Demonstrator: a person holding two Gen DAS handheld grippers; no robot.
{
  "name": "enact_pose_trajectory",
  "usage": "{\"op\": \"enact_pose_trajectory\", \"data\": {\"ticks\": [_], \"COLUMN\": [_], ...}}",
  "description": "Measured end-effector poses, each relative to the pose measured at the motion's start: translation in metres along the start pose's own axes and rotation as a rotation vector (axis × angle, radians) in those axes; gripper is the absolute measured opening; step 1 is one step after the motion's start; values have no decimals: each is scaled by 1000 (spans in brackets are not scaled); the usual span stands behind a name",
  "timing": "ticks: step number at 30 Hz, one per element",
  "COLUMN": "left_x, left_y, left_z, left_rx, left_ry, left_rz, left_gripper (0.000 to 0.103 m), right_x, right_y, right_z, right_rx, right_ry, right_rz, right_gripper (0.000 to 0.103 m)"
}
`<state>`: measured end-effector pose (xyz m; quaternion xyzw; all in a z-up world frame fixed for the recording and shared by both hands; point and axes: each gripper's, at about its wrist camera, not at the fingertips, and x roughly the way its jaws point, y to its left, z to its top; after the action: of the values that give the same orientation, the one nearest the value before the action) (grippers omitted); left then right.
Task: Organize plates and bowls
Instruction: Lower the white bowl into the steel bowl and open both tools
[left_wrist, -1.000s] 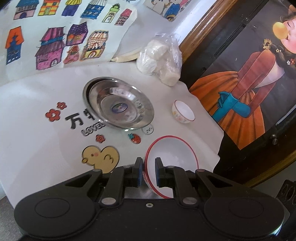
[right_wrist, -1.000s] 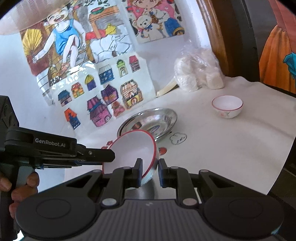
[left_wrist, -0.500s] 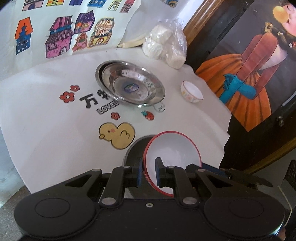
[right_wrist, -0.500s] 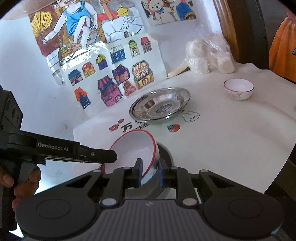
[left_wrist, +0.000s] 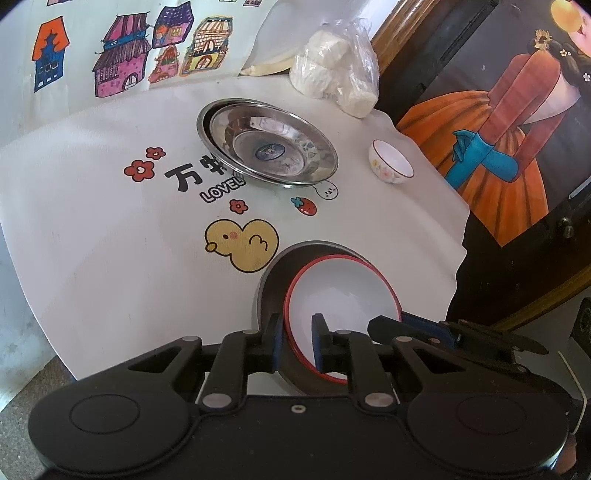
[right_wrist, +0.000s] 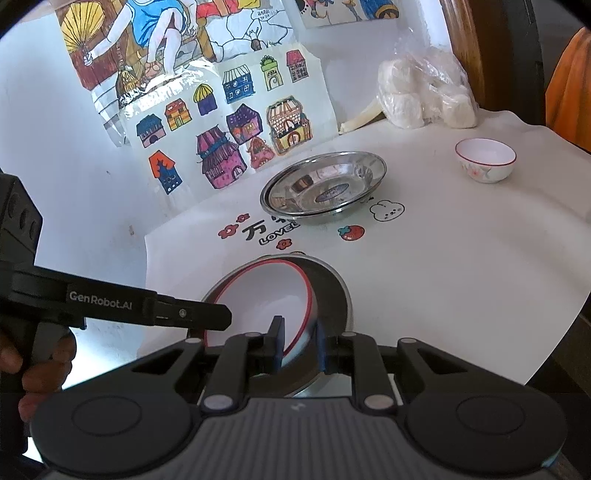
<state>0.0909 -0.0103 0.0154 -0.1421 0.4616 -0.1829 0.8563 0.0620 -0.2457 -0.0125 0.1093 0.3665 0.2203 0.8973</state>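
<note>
The red-rimmed white bowl (left_wrist: 341, 295) sits tilted inside a grey plate (left_wrist: 271, 280) at the near edge of the table (left_wrist: 110, 258). The left tongs (left_wrist: 297, 345) are narrowed onto the bowl's near rim, one finger inside and one outside. The right tongs (right_wrist: 300, 345) pinch the opposite rim of the same bowl the same way. Beyond both tongs lie stacked steel plates (left_wrist: 267, 146), and further to their right a small flowered bowl (left_wrist: 390, 166) stands apart. Behind that is a plastic bag of white lumps (left_wrist: 334, 79).
</note>
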Motion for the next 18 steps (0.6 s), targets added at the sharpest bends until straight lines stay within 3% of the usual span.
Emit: {"op": "enact_pose_trajectory", "data": {"ticks": [18], "left_x": [4], "left_y": [-2], "left_z": [3], "left_rx": [14], "left_ry": [18], "left_rz": [7], "left_gripper": [19], "right_x": [3], "right_y": [-1], "right_z": [1], "right_rx": [-18], "right_ry": [6], "right_rz": [1], "right_gripper": [27]}}
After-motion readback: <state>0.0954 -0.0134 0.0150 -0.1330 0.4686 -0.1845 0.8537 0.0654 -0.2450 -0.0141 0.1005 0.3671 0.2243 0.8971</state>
